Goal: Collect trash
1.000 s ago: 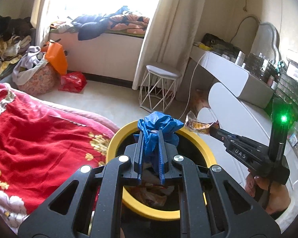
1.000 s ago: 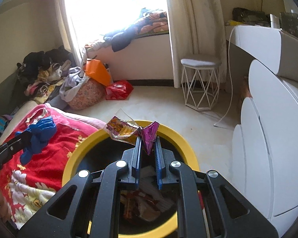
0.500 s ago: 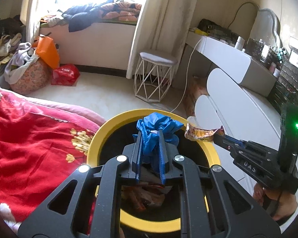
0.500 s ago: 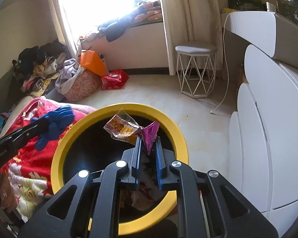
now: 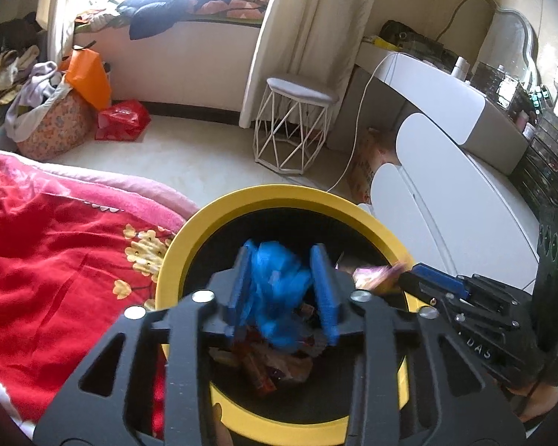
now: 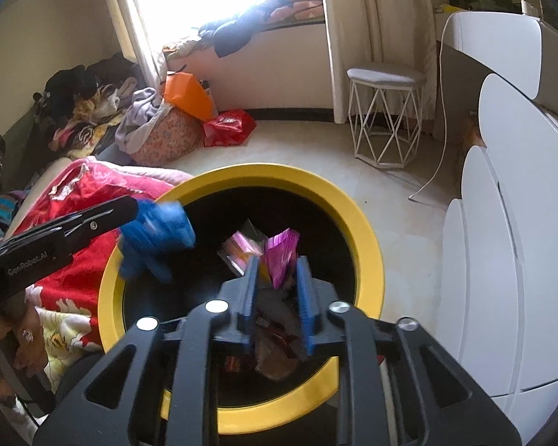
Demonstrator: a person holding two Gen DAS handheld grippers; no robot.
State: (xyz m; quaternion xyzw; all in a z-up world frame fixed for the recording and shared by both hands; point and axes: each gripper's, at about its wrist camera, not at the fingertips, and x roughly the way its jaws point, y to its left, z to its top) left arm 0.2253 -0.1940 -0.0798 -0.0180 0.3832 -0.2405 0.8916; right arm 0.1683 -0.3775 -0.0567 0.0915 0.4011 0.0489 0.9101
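Observation:
A yellow-rimmed black trash bin (image 5: 241,200) (image 6: 368,245) stands below both grippers, with wrappers lying at its bottom. My left gripper (image 5: 282,260) is open over the bin, and a crumpled blue glove (image 5: 275,290) (image 6: 156,238) sits blurred and loose between its spread fingers. My right gripper (image 6: 277,264) (image 5: 409,278) is open over the bin too. A purple and pink snack wrapper (image 6: 279,256) (image 5: 375,275) is loose between its fingers.
A red flowered blanket (image 5: 48,260) lies on the bed left of the bin. White rounded cabinets (image 6: 502,223) stand to the right. A white wire stool (image 5: 294,126), a red bag (image 5: 121,119) and a laundry pile (image 6: 156,130) are on the floor beyond.
Both grippers moved lower over the bin and opened. The blue glove and the snack wrapper, earlier clamped, are now loose between the fingers.

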